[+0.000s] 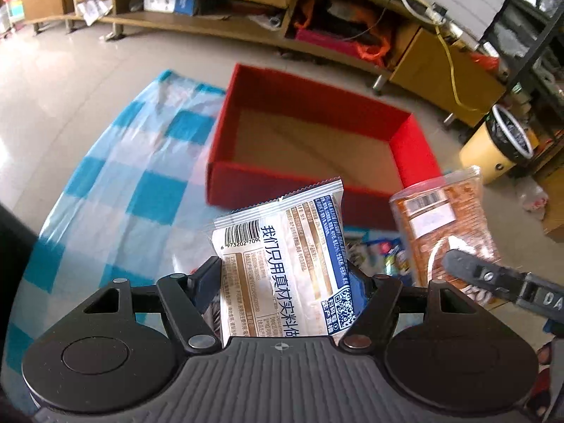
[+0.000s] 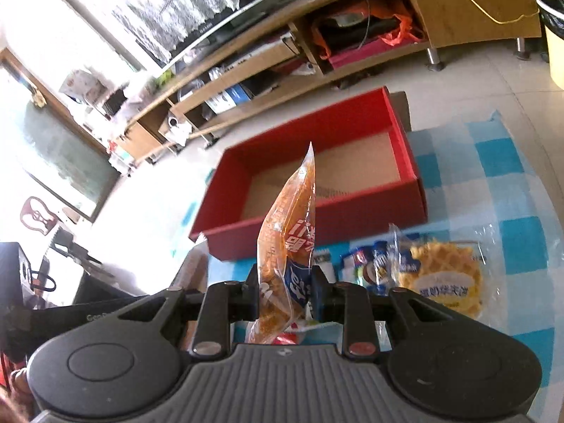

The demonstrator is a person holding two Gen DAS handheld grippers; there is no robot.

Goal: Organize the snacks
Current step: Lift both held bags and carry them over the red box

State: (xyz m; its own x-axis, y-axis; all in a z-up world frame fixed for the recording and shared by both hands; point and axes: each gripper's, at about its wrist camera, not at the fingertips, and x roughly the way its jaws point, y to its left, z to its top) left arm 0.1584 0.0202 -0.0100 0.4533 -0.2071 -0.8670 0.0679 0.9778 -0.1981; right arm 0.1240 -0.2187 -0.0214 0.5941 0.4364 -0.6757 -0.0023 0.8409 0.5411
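In the left wrist view my left gripper (image 1: 285, 278) is shut on a white and blue snack packet (image 1: 282, 243), barcode side up, held above the checked cloth. Ahead of it lies an open red box (image 1: 306, 172) with a bare cardboard floor. To the right, an orange snack bag (image 1: 444, 218) hangs from my right gripper's finger (image 1: 472, 271). In the right wrist view my right gripper (image 2: 285, 296) is shut on that orange bag (image 2: 289, 232), which stands edge-on and upright. The red box (image 2: 317, 222) sits beyond it. A waffle packet (image 2: 447, 278) and small blue packets (image 2: 366, 264) lie on the cloth to the right.
The blue and white checked cloth (image 1: 141, 183) covers a round table. Behind it runs a long low wooden shelf unit (image 1: 211, 17) full of clutter on a tiled floor. A yellow bin (image 1: 500, 148) stands at the right, beside a dark metal rack (image 1: 528, 35).
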